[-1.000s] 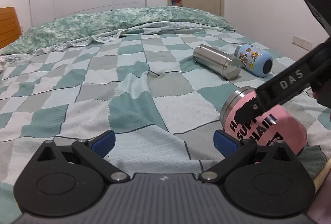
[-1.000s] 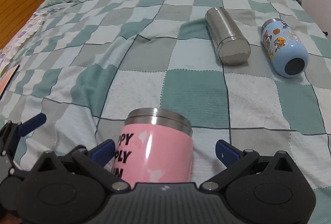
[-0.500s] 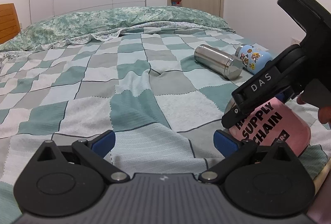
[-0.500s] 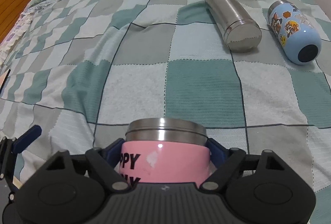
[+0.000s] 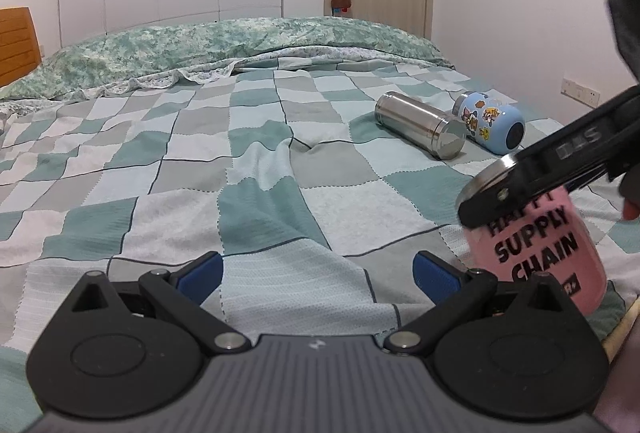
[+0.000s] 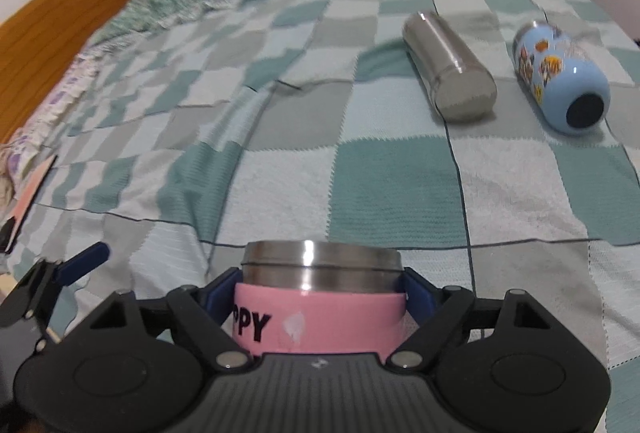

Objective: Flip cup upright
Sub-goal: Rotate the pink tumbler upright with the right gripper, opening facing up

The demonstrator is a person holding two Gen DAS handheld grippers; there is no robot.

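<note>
Right wrist view: pink cup (image 6: 316, 317) sits between the blue pads of the right gripper (image 6: 320, 291), jaws closed in against its sides — steel rim pointing away from the camera, black lettering on the pink wall. Picture is somewhat blurred.

Left wrist view: same pink cup (image 5: 540, 233) at the right edge, tilted, steel rim up and to the left, its base end low near the checked blanket (image 5: 260, 201); whether the base touches the blanket cannot be told. Words "SUPPLY CHAIN" readable on its side. A black finger (image 5: 532, 177) of the right gripper crosses the cup near the rim.

Left gripper (image 5: 318, 269) — jaws spread wide, nothing between them, only blanket beyond; it sits to the left of the cup and just beside it.

Farther up the bed, well apart from the cup: steel flask (image 5: 420, 125) lying on its side, and just beside it on the right a blue bottle (image 5: 490, 121) with cartoon stickers, also lying down. Both show in the right wrist view too, flask (image 6: 450, 67) left of bottle (image 6: 560, 81).

Green patterned quilt (image 5: 224, 49) bunched across the far side of the bed; wooden headboard (image 6: 52, 41) at the left.
</note>
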